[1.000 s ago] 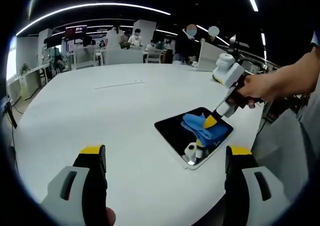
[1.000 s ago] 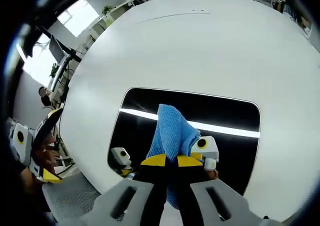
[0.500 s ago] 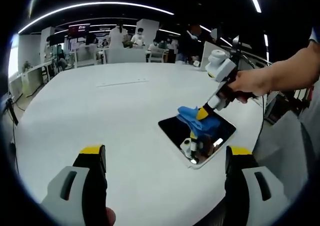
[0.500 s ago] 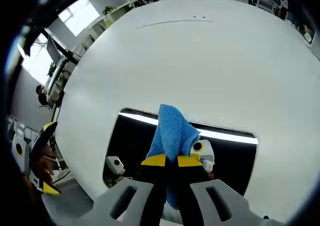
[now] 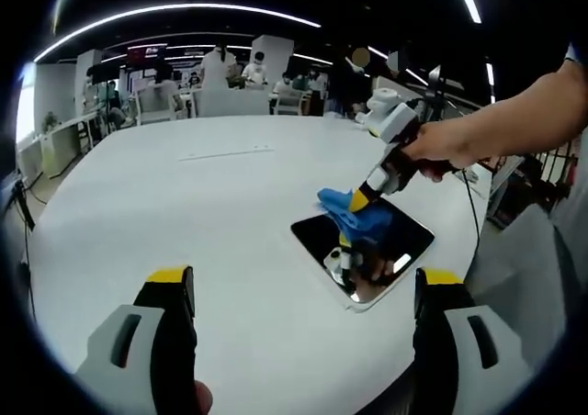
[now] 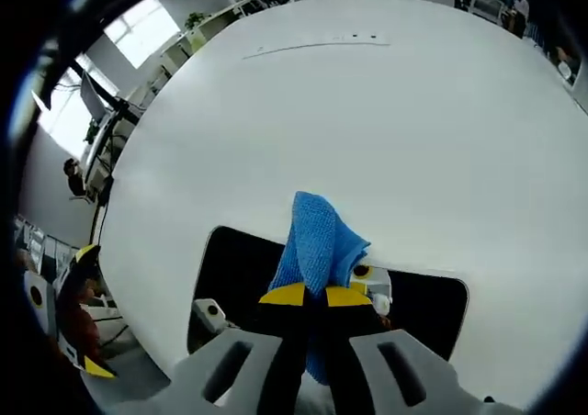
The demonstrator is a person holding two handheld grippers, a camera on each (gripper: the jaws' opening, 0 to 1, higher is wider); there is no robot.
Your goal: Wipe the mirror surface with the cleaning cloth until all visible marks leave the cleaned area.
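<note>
Right now right gripper (image 6: 308,295) fingers clamped on cloth (image 6: 317,241) over mirror (image 6: 230,268); left gripper (image 5: 299,291) fingers wide, empty

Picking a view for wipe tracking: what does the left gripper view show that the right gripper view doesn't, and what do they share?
Left gripper view alone: the person's hand holding the right gripper from the side, people and desks at the back of the room, and the left gripper with its jaws wide apart and nothing between them.

Right gripper view alone: the right gripper's jaws seen from behind, closed on the blue cloth, and a bright window area at upper left.

Both: the dark mirror lying flat on the white table, with the cloth over its far edge.
</note>
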